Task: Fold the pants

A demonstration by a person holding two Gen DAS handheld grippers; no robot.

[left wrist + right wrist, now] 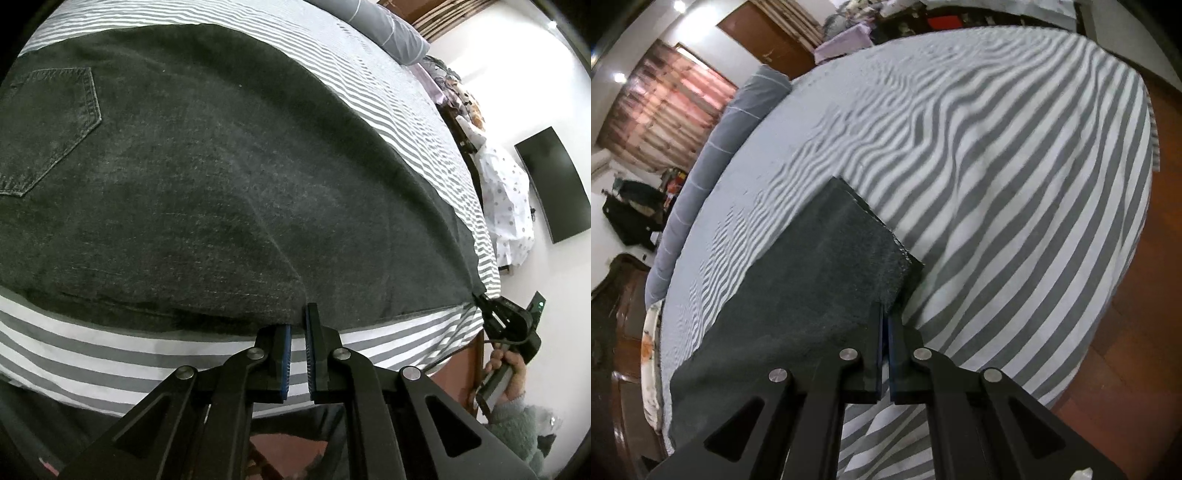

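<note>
striped bedsheet (1015, 184), grey bolster (713, 147), wall television (554, 184)

One pair of dark grey pants (207, 166) lies on one striped bed sheet (110, 354), with one back pocket (48, 129) showing at nine o'clock. Two grippers are in view: the left gripper (298, 332) at six o'clock, the right gripper (484, 295) at four o'clock. One grey pillow (384, 26) sits at one o'clock, one dark screen (554, 184) at three.

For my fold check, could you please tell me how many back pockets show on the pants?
1. The pocket is at the far left of the left wrist view, on the pants lying on the bed. A second may be out of frame; the right wrist view shows only the leg end.
</note>
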